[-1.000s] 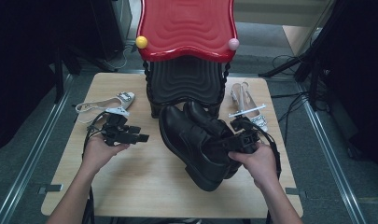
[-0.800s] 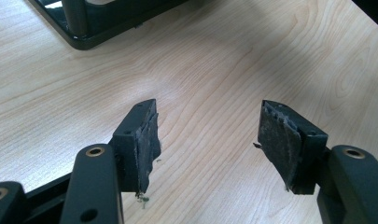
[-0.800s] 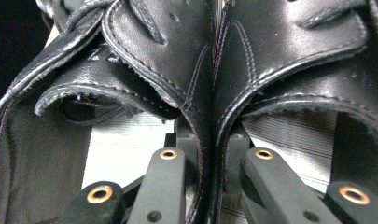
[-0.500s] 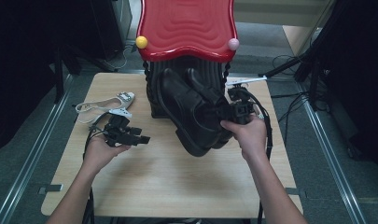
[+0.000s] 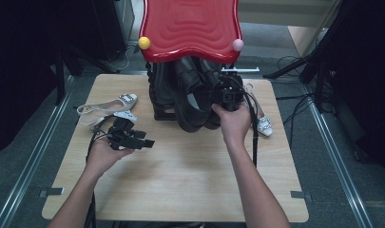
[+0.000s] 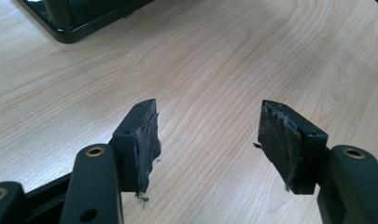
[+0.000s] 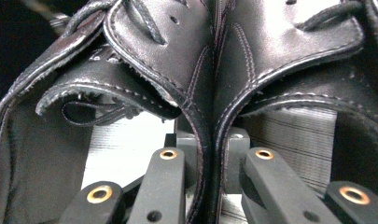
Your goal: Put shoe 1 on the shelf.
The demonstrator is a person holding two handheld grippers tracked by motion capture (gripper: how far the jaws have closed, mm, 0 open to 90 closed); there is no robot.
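Centrally, right gripper point(image 5: 217, 95) clamped on the touching inner collars of a pair of black leather shoes point(image 5: 195, 97), both collars pinched together between its jaws in the right gripper view point(image 7: 210, 154). Shoes held at the far middle of the wooden table point(image 5: 190, 180), against a black rack point(image 5: 162, 95) beneath a red wavy shelf point(image 5: 190, 26); toes and much of the rack hidden under that shelf, rack contact hard to judge. Left gripper point(image 5: 141, 142) low over the near-left tabletop, jaws spread wide on nothing, worn pads point(image 6: 147, 140) apart over bare wood. White sandal point(image 5: 107, 107) at far left, partly behind the left gripper. Second pale sandal point(image 5: 264, 123) at right, largely hidden behind the right hand point(image 5: 234, 124) and cable.
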